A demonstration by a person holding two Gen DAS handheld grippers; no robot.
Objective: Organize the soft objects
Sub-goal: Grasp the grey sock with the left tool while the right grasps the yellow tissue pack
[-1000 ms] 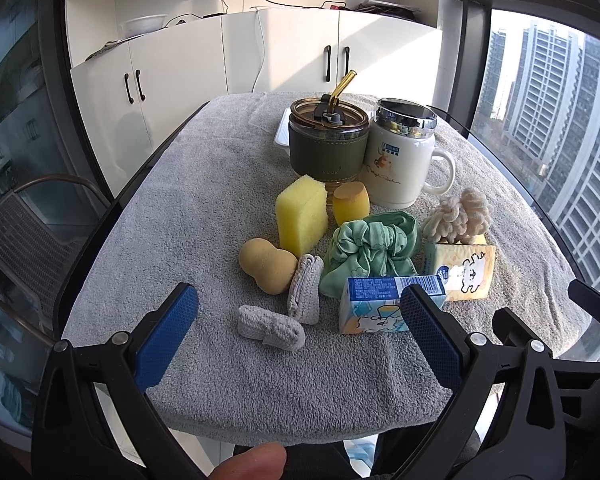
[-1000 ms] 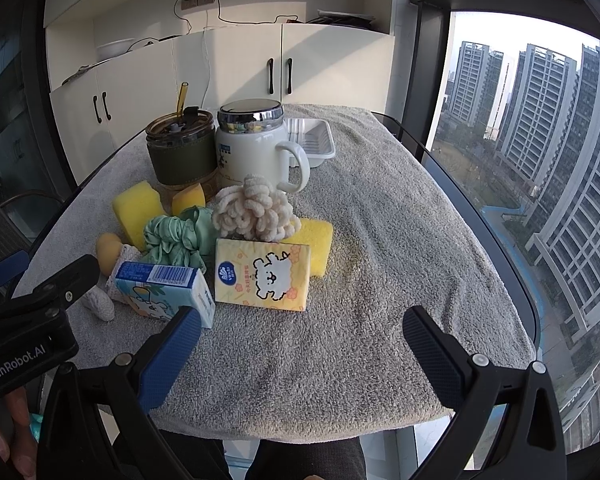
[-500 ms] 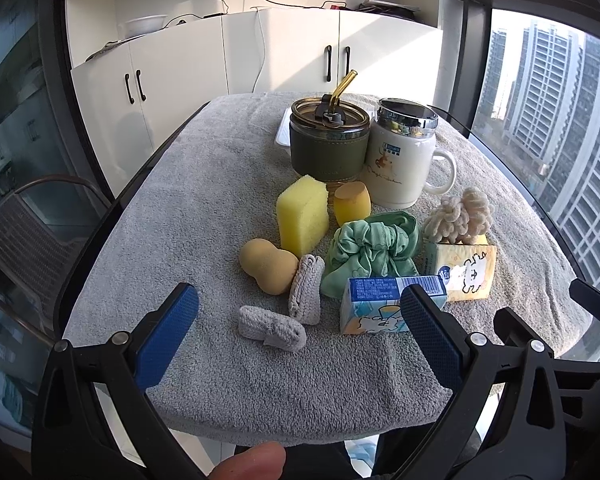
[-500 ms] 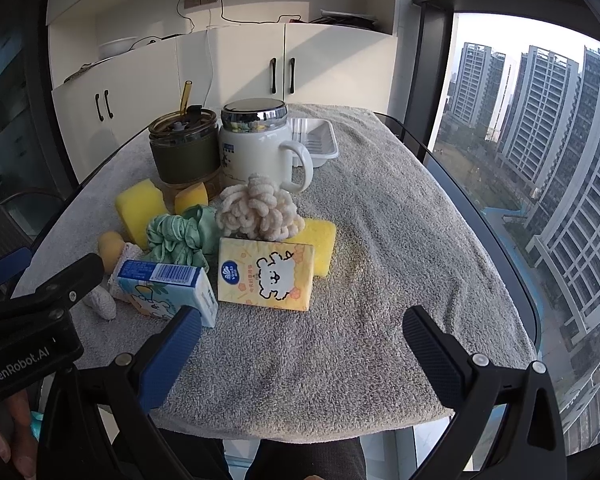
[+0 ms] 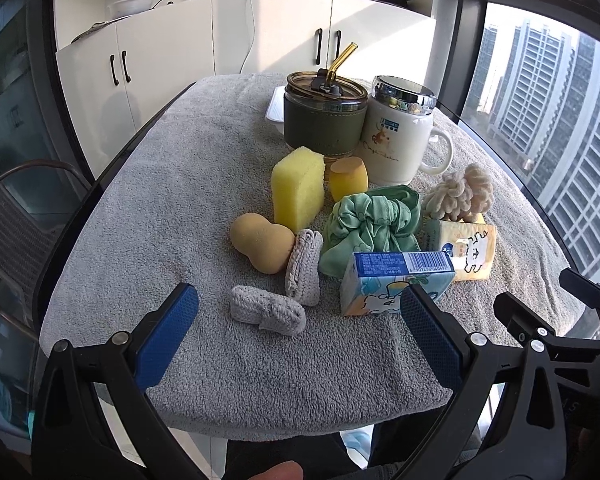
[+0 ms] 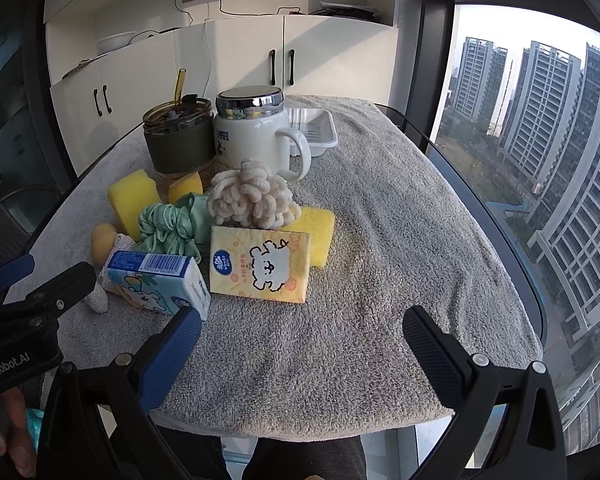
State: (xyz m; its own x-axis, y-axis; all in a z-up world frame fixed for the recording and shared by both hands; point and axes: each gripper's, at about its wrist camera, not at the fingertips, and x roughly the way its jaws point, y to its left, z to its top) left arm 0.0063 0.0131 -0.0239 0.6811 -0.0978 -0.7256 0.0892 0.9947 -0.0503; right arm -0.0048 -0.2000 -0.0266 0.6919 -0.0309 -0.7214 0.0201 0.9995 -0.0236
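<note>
Sponges (image 5: 298,188), a green scrunchie (image 5: 374,226), a cream yarn ball (image 6: 252,198) and two tissue packs (image 6: 260,264) crowd the towel-covered table (image 6: 380,280) before two mugs (image 6: 256,136) (white tray behind); left gripper (image 5: 298,334) and right gripper (image 6: 300,344) hover at the near edge, both spread wide, empty

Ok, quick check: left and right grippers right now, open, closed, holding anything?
Left gripper: open, holding nothing, at the near table edge.
Right gripper: open, holding nothing, short of the tissue packs.
</note>
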